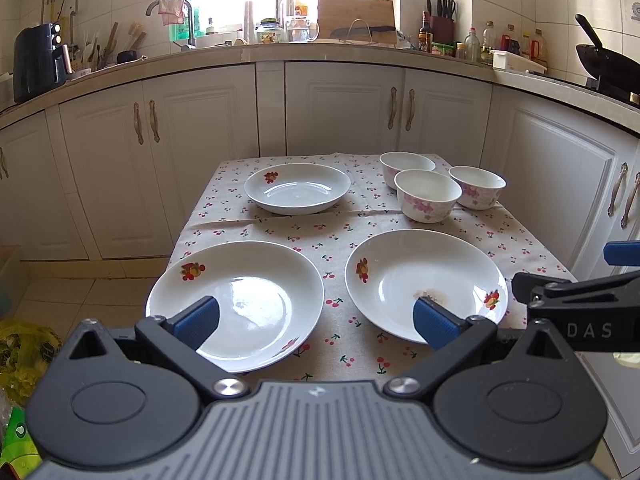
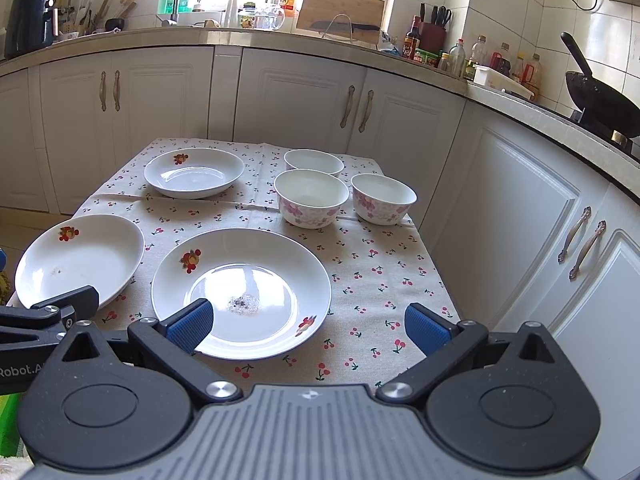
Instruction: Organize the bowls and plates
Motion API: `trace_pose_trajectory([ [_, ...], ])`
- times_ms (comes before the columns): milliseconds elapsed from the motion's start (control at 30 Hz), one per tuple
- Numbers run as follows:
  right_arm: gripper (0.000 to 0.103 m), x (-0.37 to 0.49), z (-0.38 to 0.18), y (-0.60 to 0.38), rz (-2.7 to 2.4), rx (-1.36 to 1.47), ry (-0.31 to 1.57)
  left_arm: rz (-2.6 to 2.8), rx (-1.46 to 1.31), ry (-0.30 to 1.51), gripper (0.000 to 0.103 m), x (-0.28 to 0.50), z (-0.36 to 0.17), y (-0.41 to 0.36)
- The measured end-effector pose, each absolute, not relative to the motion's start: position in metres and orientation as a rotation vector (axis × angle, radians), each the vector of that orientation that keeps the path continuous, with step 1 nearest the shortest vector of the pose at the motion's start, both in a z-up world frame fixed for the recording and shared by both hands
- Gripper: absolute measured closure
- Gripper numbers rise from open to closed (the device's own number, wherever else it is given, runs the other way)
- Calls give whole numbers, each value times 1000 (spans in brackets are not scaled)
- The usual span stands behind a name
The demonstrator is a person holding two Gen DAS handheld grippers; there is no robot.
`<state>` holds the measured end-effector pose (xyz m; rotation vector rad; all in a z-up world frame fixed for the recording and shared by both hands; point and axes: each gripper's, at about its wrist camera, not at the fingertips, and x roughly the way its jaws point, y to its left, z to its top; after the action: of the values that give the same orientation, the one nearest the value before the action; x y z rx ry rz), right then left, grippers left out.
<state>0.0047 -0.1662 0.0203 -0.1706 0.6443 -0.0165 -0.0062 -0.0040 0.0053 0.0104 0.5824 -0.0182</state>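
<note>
While nothing has yet been stacked, three deep plates and three floral bowls sit apart on the cherry-print tablecloth (image 2: 372, 280): a near-left plate (image 1: 236, 304), a near-right plate (image 1: 424, 280) with a brownish smudge in its well, and a far plate (image 1: 298, 188) behind a fold in the cloth. The bowls cluster at the far right, front bowl (image 2: 310, 202) just beside the right bowl (image 2: 382, 200) and the rear bowl (image 2: 314, 162); whether their rims touch is hard to tell.

Both tongs hover at the table's near edge. The left gripper (image 1: 316, 320) is spread wide and empty, one pad over each near plate. The right gripper (image 2: 306, 324) is likewise spread, holding nothing.

My guess is that the risk lies in pinching a glossy, sloped rim, since a shallow bite could let the plate slip or tip. The cloth's fold might snag a dragged plate, and close bowls could knock together. Behind stand white cabinets (image 2: 304, 100) and a cluttered counter (image 1: 360, 46).
</note>
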Motion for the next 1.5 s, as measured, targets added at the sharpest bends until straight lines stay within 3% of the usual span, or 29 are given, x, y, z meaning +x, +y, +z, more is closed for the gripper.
trace_pose_trajectory([
  [800, 0, 10, 25, -170, -1, -139, 630, -46, 15, 565, 1, 1, 9, -2],
  [1500, 0, 56, 41, -185, 92, -80, 479, -89, 61, 582, 1, 30, -5, 26],
])
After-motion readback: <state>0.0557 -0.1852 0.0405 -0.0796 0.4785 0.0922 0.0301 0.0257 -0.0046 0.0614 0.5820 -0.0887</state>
